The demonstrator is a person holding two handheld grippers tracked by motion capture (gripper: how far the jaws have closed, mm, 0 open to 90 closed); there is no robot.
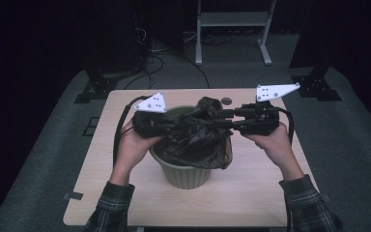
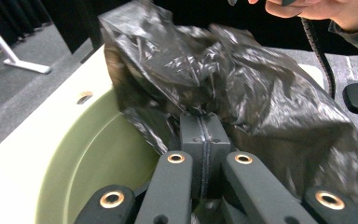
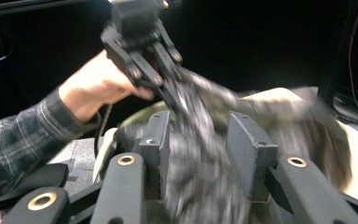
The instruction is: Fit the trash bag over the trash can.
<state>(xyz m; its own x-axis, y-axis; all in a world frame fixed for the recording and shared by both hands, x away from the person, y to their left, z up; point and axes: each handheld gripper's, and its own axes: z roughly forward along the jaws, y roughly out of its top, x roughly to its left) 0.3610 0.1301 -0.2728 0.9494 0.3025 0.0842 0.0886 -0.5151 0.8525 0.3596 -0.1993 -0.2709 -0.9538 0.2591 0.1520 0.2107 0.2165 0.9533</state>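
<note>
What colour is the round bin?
Pale green ribbed plastic bin, clearest in the high view.

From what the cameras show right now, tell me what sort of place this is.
Probably a lab or studio set up for recording, not a home. A small wooden table stands alone on grey carpet, with black curtains behind, loose cables on the floor and a metal stand at the back.

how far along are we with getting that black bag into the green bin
Partly there. The crumpled black plastic bag already sits over the ribbed green plastic bin, hanging into it and down its front. In hand: the left tool is pinched shut on the plastic; the right tool has its jaws apart with bag between them. Left: opening the bag and folding it over the rim, much of it bare.
</note>
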